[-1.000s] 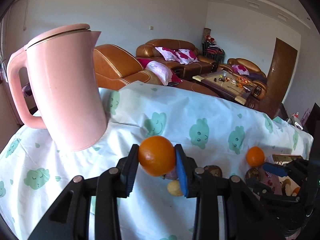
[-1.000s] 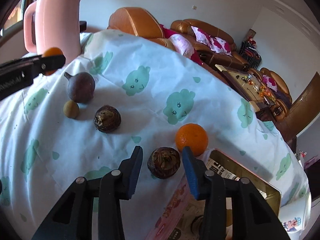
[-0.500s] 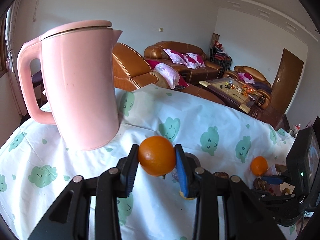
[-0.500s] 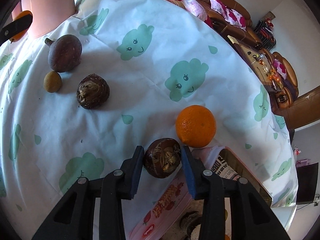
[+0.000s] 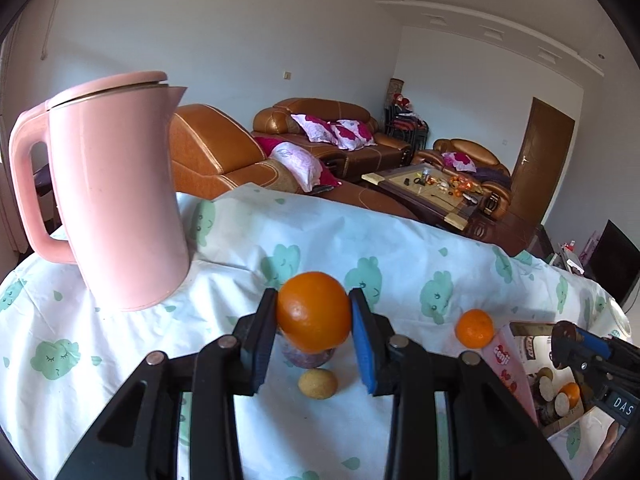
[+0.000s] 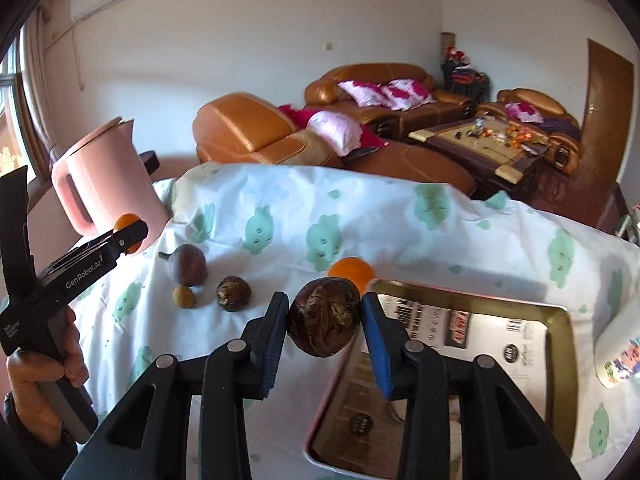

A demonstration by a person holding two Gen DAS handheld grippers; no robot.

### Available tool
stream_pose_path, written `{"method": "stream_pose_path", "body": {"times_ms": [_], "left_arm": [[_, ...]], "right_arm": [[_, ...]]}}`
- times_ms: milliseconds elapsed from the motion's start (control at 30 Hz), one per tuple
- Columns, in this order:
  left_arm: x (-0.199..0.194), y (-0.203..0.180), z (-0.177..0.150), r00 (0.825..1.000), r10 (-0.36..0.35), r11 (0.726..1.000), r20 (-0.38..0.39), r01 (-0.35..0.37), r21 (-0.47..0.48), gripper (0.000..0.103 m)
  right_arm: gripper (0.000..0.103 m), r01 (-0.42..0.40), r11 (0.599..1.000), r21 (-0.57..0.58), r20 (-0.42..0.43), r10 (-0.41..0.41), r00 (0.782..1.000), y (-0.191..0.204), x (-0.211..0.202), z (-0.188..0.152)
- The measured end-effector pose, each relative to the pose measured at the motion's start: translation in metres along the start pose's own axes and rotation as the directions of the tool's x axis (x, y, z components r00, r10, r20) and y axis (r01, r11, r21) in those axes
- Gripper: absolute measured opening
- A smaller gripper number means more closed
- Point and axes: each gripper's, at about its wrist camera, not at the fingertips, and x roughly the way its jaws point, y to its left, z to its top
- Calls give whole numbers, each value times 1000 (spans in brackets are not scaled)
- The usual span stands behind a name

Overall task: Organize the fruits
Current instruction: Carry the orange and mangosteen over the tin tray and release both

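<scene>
Here, nearest the left wrist cam, the left gripper (image 5: 313,334) has its black fingers (image 5: 262,336) w/ blue pads pinching a round bright orange fruit (image 5: 313,312), held above the surface (image 5: 248,236), which is covered w/ a white cloth printed w/ green clouds. Below it lie a small tan round fruit (image 5: 317,383) & a purple fruit, mostly hidden. In the right wrist cam, the right gripper (image 6: 323,326) pinches a dark brown wrinkled round fruit (image 6: 324,322), lifted beside the rim of a gold rectangular metal tin (image 6: 472,360). Farther back: a second orange (image 6: 352,272) next to the tin, another brown wrinkled fruit (image 6: 233,293), then a tall pink plastic kettle (image 5: 112,196) upright at the surface's far left.
</scene>
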Motion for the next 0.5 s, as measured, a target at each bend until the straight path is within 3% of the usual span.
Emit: {"method": "stream_pose_path", "body": {"times_ms": [133, 300, 500], "left_arm": [[-3, -32, -10, 997, -71, 995, 8, 70, 69, 37], [-9, -65, -22, 988, -155, 980, 18, 151, 127, 37], [-3, -96, -36, 976, -216, 962, -22, 216, 164, 37]], "right_arm": [[40, 113, 992, 51, 106, -117, 987, -27, -20, -15], [40, 246, 965, 91, 229, -260, 938, -56, -42, -31], [40, 262, 958, 117, 219, -282, 934, -83, -41, -31]]}}
